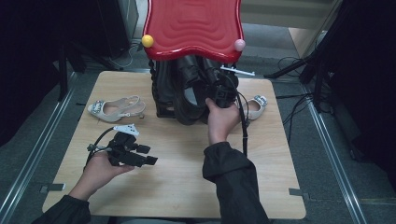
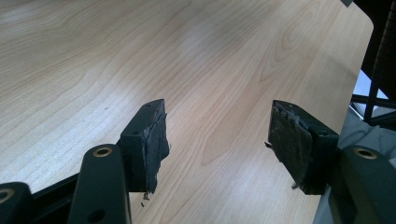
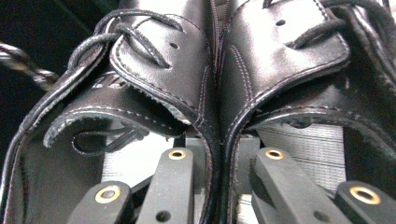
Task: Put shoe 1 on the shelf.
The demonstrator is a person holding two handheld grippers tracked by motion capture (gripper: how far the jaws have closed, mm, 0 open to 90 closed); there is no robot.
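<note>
wooden table (image 1: 187,186) spreads across the high view, and at its far edge stands a red stool (image 1: 194,25) with a yellow ball (image 1: 147,41) and a pink ball (image 1: 239,45) on its near corners. under the stool sits a pair of black lace-up shoes (image 1: 187,93), pressed side by side, heels toward the person. the right gripper (image 1: 219,93) is in there at the shoes: in the right gripper view its jaws stand narrow, one inside each shoe, clamped on the two inner walls (image 3: 217,116) where they meet. near the left edge lies a pale heeled shoe (image 1: 116,108) on its side, and its mate (image 1: 256,106) peeks out just beside the right hand (image 1: 223,122), toward the right edge. the left gripper (image 1: 152,155) rests near the front left part of the table, jaws spread wide, nothing but bare wood between the worn pads (image 2: 154,144).
</note>
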